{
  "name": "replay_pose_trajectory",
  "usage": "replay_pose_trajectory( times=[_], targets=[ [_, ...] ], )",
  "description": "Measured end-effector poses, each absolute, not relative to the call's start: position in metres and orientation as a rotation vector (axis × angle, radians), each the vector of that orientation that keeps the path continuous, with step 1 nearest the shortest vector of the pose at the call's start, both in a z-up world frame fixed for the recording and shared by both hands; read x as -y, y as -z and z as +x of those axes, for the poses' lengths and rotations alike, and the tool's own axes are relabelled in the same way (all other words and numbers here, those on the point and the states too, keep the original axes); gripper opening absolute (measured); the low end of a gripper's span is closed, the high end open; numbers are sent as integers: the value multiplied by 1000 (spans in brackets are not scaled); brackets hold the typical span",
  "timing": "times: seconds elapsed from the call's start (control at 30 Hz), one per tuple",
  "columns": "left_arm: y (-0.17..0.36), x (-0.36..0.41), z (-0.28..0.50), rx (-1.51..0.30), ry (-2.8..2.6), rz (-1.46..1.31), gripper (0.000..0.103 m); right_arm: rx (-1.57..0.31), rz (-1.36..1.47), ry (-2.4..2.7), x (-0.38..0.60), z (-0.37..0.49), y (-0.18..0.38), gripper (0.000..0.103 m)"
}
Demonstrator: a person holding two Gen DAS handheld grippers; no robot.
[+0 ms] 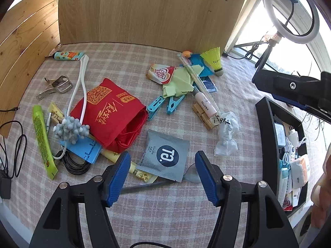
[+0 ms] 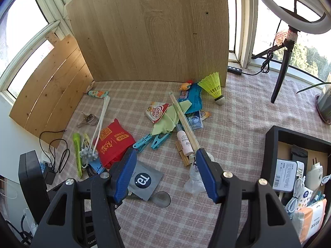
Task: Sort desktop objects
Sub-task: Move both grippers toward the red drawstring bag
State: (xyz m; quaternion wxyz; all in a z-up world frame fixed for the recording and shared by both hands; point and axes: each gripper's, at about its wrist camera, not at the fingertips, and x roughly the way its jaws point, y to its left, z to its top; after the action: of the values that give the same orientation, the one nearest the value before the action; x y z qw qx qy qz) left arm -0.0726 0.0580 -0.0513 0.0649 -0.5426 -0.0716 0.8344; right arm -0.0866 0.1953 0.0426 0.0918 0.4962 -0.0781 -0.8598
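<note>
Mixed small objects lie on a checked cloth (image 1: 165, 206). My left gripper (image 1: 162, 165) hangs open just above a grey sachet (image 1: 165, 155) with a dark round logo; its blue pads touch nothing. A metal spoon (image 1: 192, 175) pokes out from under the sachet. My right gripper (image 2: 165, 161) is open too, above bare cloth between the grey sachet (image 2: 144, 179) and a crumpled clear wrapper (image 2: 193, 180). A red bag (image 1: 111, 111), blue clothes pegs (image 1: 163, 105), wooden pegs (image 1: 203, 115), a pink bottle (image 1: 204, 103) and chopsticks (image 1: 196, 78) lie beyond.
A black tray (image 1: 266, 136) holding several items stands at the right. A green tube (image 1: 42, 140), grey-balled massager (image 1: 70, 128) and black cable (image 1: 76, 165) lie at the left. A yellow shuttlecock (image 1: 214, 60) sits by the wooden back board (image 1: 144, 10). A ring light (image 1: 289, 10) stands at the back right.
</note>
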Motion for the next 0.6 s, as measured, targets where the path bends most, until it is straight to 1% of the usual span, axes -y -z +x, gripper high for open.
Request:
replay_pose_trajectory(
  times=[0.03,0.1,0.2,0.3,0.47,0.6],
  targets=[
    [56,-56,-78,224,-2508,-1652,54,226,1481,2539,-193,-93,-40,59],
    [65,-49,-91,262,-2496,-1693,48,204,1495,2504,-185,-106,-33,58],
    [77,-31,-106,323,-2492,-1749,46,175,1523,2440,-170,-129,-21,58],
    [85,-10,-113,375,-2508,-1773,41,157,1554,2364,-155,-149,-4,58],
    [90,10,-119,366,-2571,-1798,41,115,1586,2267,-126,-171,28,58],
    [87,10,-116,363,-2591,-1765,42,209,1647,2169,-107,-188,62,58]
  ],
)
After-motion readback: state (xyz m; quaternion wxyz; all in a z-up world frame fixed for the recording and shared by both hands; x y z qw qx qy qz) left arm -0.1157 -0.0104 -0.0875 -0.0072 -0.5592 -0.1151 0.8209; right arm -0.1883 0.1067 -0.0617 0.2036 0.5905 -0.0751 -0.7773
